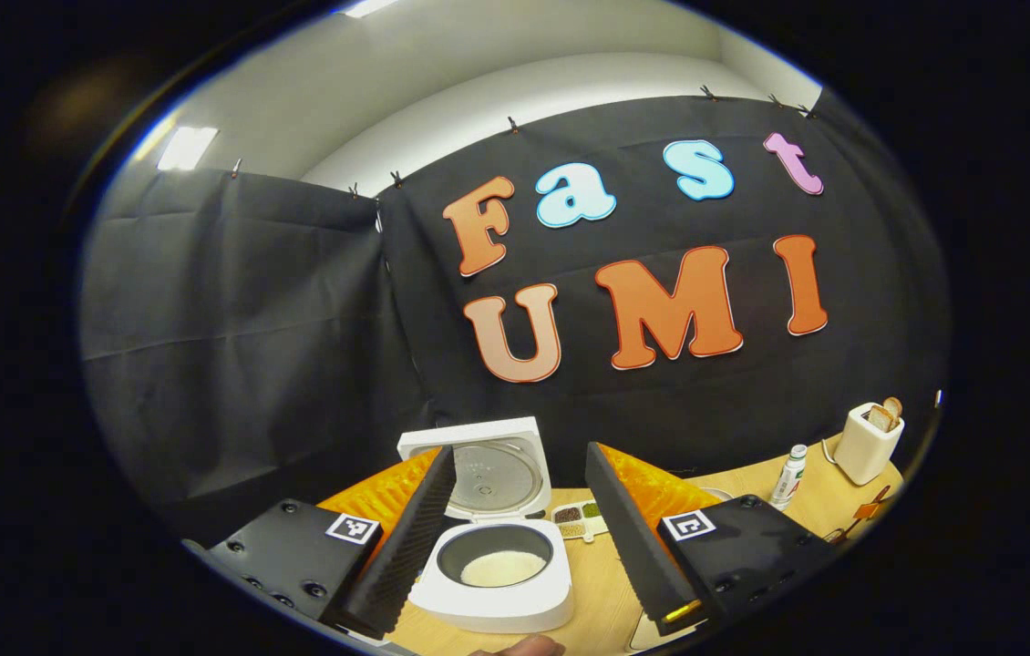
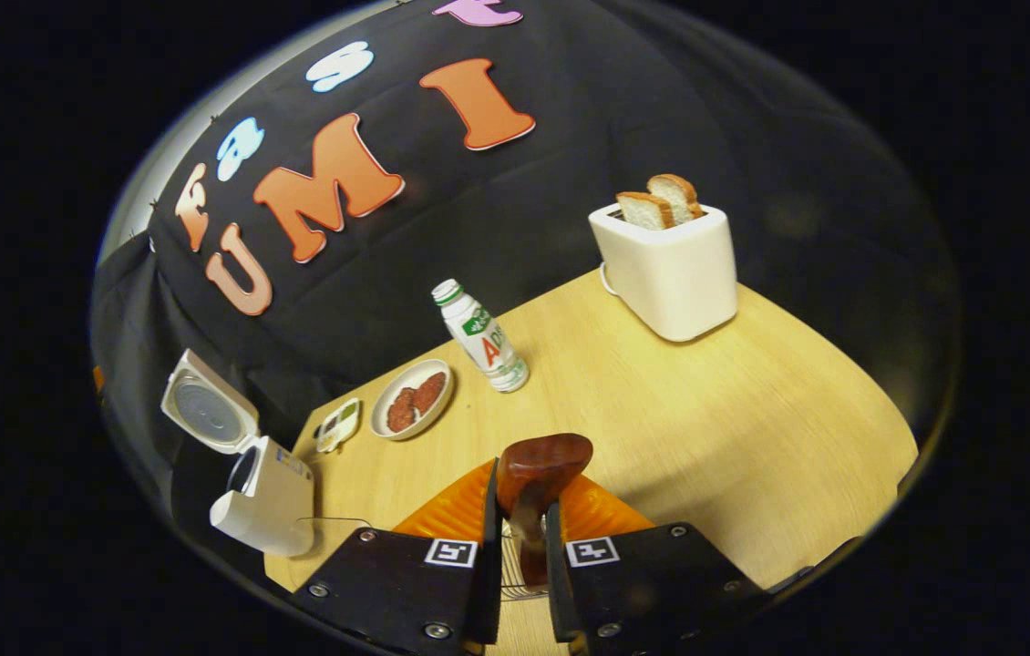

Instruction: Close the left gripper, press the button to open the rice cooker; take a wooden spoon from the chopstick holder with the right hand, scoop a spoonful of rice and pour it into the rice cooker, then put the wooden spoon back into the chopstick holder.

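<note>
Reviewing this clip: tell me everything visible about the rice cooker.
The rice cooker is white, glossy, plastic-looking, with rounded corners, standing on the wooden table. Its hinged lid is raised upright, showing a round metallic inner plate. The dark inner pot holds a shallow layer of white rice. Nothing grips it.

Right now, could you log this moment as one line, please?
rice cooker open, rice inside | left gripper open | right gripper shut on wooden spoon
</note>
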`<state>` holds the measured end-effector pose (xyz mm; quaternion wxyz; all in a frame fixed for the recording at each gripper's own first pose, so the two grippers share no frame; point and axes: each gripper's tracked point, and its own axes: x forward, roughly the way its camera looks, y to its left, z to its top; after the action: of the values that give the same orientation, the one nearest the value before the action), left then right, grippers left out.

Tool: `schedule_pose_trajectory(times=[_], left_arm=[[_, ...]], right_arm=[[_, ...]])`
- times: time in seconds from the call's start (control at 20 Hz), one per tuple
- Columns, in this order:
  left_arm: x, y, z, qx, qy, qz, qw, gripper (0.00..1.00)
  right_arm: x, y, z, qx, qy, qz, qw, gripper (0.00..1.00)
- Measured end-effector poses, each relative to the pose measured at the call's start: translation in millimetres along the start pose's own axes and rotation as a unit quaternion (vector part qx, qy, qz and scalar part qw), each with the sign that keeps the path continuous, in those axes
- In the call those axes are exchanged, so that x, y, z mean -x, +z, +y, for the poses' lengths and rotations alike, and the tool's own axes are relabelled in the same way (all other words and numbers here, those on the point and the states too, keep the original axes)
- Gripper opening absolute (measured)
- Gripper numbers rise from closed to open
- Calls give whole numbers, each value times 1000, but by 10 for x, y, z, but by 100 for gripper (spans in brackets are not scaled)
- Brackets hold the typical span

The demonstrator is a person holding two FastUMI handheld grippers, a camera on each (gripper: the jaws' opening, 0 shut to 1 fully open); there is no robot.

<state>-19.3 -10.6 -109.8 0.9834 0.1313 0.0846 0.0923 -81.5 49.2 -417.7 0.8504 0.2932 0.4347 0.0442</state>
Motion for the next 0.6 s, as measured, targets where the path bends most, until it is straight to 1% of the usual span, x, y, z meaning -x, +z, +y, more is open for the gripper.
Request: schedule_pose_trajectory(times=[0.05,0.3,0.5,0.55,0.6], left_arm=[[-22,-8,5,0,-4,-3,1000,94],[-141,-179,130,7,-15,2,1000,94],[-267,-304,237,15,-19,13,1000,94],[-279,-298,262,15,-19,12,1000,94],[-303,-290,277,16,-21,9,1000,97]], right_arm=[[27,-35,-1,2,-8,2,1000,21],[145,-62,61,22,-26,-8,999,21],[191,-19,55,11,-45,-24,999,20],[219,7,80,5,-44,-28,999,18],[247,61,118,3,-42,-36,998,16]])
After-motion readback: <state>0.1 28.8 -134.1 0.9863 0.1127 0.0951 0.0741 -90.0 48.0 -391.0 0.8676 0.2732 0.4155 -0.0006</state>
